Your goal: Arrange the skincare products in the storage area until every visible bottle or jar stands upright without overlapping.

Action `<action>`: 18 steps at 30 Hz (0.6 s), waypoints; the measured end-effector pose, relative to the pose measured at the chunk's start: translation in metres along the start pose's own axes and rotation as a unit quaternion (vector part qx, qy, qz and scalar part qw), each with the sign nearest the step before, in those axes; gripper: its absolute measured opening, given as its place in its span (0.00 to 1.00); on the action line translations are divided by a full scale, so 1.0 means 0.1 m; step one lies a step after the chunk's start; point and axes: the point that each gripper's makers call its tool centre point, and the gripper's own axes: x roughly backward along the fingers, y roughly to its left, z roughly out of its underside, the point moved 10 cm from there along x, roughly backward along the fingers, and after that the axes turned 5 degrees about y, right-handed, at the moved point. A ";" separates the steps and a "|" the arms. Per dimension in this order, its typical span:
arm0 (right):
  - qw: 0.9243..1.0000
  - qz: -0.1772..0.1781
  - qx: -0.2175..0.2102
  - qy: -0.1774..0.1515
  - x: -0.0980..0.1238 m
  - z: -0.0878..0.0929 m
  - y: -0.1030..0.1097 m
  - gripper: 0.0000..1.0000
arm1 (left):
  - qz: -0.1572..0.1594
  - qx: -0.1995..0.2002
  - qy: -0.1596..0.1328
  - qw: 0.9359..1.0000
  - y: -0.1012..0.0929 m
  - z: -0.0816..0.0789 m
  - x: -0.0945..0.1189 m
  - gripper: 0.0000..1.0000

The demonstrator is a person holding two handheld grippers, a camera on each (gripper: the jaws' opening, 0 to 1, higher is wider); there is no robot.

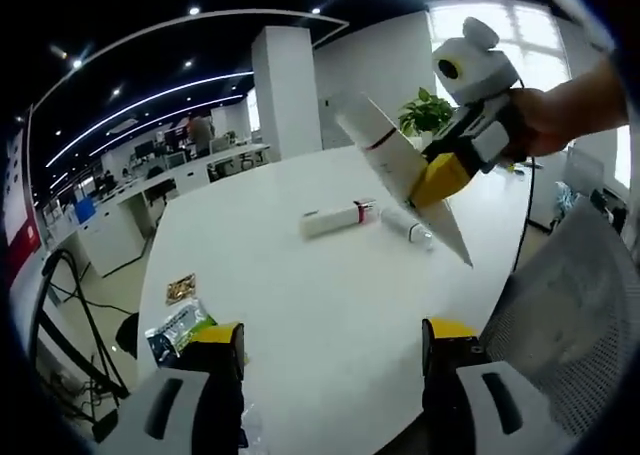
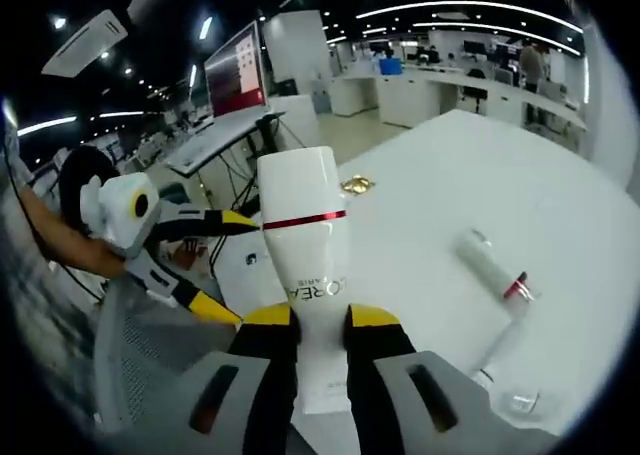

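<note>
My right gripper (image 2: 320,325) is shut on a large white tube (image 2: 305,245) with a red band and holds it above the white table (image 2: 430,205). In the left gripper view that right gripper (image 1: 440,180) comes in from the upper right with the same tube (image 1: 390,155) tilted in the air. Below it a smaller white tube (image 1: 338,218) with a red band and a clear slim bottle (image 1: 408,225) lie flat on the table (image 1: 300,305). My left gripper (image 1: 333,350) is open and holds nothing. It hovers at the table's near edge, as the left gripper (image 2: 228,265) also appears beside the held tube.
A small gold sachet (image 1: 180,287) and a green packet (image 1: 178,327) lie near the table's left edge. A grey mesh chair (image 1: 570,305) stands close on the right. The lying tube (image 2: 492,267) and slim bottle (image 2: 505,360) rest right of the held tube. Desks and people are far behind.
</note>
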 end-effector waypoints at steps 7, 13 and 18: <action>1.000 -0.003 0.009 0.014 -0.05 0.14 0.13 0.16 | 0.026 -0.008 -0.020 0.999 -0.08 -0.05 0.01 0.75; 1.000 0.010 0.016 0.005 -0.06 0.23 0.25 0.16 | 0.025 0.000 -0.027 0.999 -0.07 -0.06 0.02 0.75; 1.000 0.020 0.016 0.009 -0.03 0.35 0.30 0.16 | 0.027 -0.009 -0.030 0.999 -0.09 -0.07 0.03 0.74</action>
